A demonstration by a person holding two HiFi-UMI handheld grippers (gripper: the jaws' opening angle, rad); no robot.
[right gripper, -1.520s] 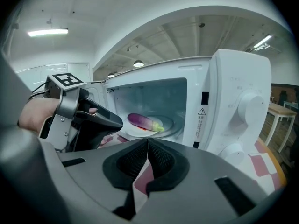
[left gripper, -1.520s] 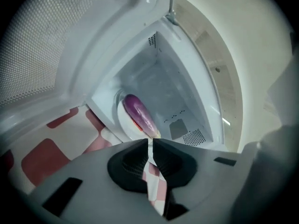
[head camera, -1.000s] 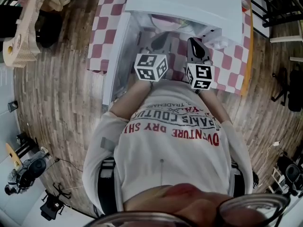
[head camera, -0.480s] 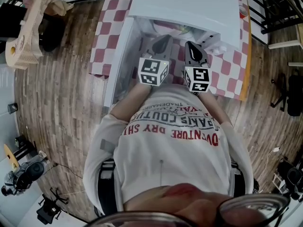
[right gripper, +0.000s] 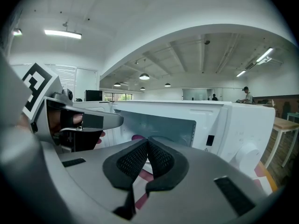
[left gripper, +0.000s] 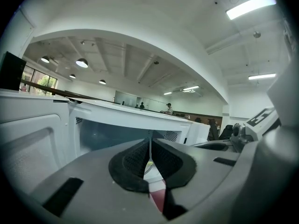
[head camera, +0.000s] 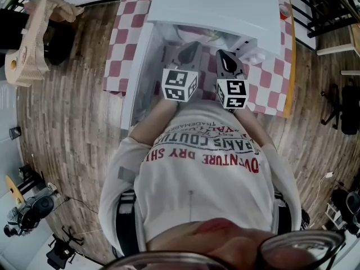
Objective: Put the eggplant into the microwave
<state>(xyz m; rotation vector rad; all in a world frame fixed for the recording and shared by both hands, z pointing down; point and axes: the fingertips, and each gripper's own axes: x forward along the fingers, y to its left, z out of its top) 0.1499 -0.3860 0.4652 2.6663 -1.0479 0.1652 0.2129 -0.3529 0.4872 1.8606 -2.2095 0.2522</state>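
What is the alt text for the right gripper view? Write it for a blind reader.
The right gripper has its dark padded jaws shut with nothing between them, facing the cavity of an open white microwave. The left gripper, with its marker cube, shows at the picture's left.

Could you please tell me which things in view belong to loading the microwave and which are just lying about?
Part of the job: microwave; its open door; left tongs and right tongs, both shut and empty. The eggplant cannot be made out clearly.

Lying about: checked tablecloth; cardboard stand and camera gear on the floor.
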